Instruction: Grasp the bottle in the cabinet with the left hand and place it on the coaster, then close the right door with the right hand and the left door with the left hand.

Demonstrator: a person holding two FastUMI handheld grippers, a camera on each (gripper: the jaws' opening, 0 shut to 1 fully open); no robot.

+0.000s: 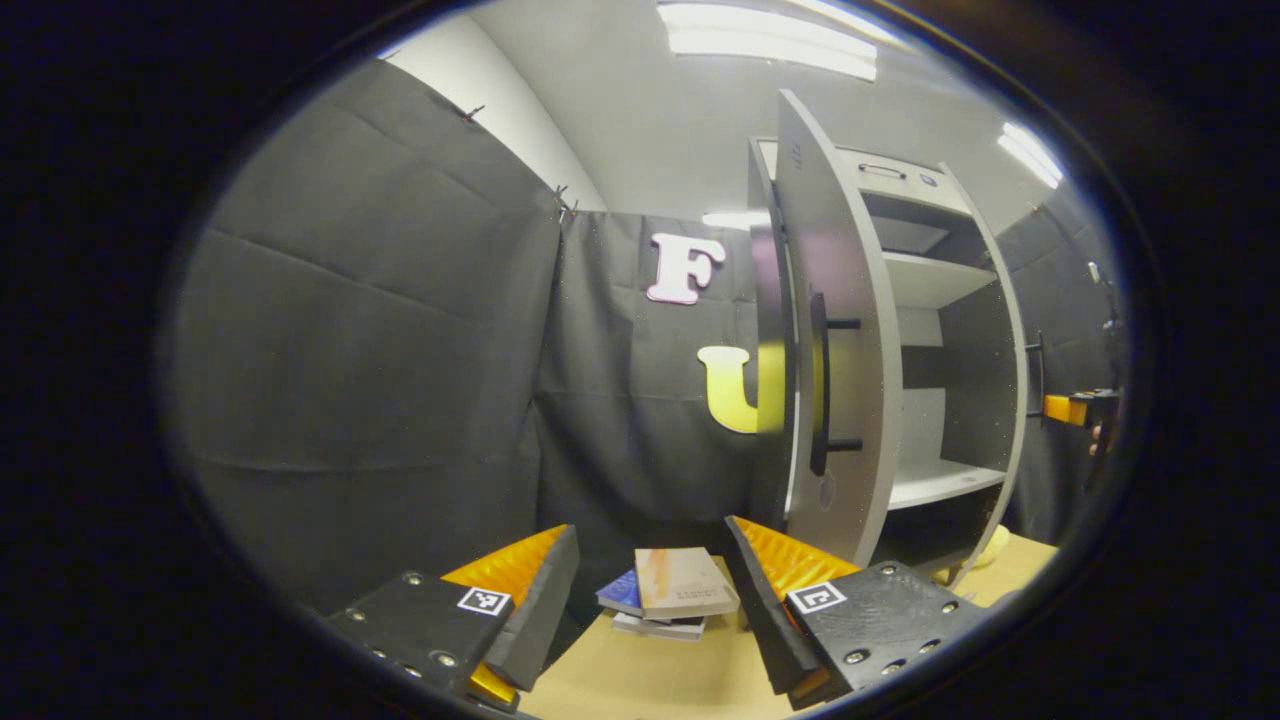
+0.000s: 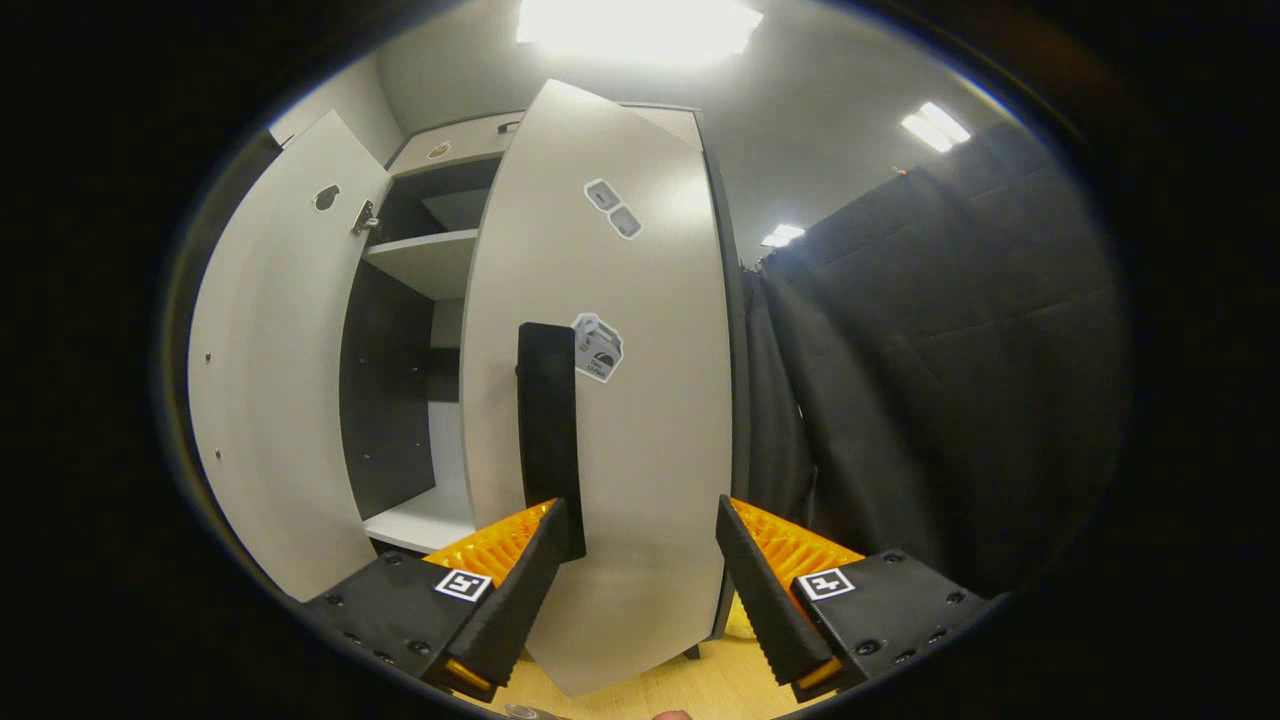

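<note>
In the right gripper view the grey cabinet's right door (image 2: 620, 420) stands partly open, close in front of my right gripper (image 2: 640, 560), which is open. The door's black handle (image 2: 548, 430) ends just above my left fingertip (image 2: 535, 560); nothing sits between the fingers. The left door (image 2: 270, 380) swings wide open beside bare shelves (image 2: 425, 260). In the left gripper view my left gripper (image 1: 650, 590) is open over the table, left of the open left door (image 1: 835, 330) with its black handle (image 1: 820, 395). A pale yellow thing (image 1: 995, 545) lies at the cabinet's foot, mostly hidden.
A small stack of books (image 1: 670, 595) lies on the tan table (image 1: 620, 685) between my left fingers. The other gripper (image 1: 1075, 408) is at the far right by the right door's handle (image 1: 1037, 372). Black cloth walls close off the booth.
</note>
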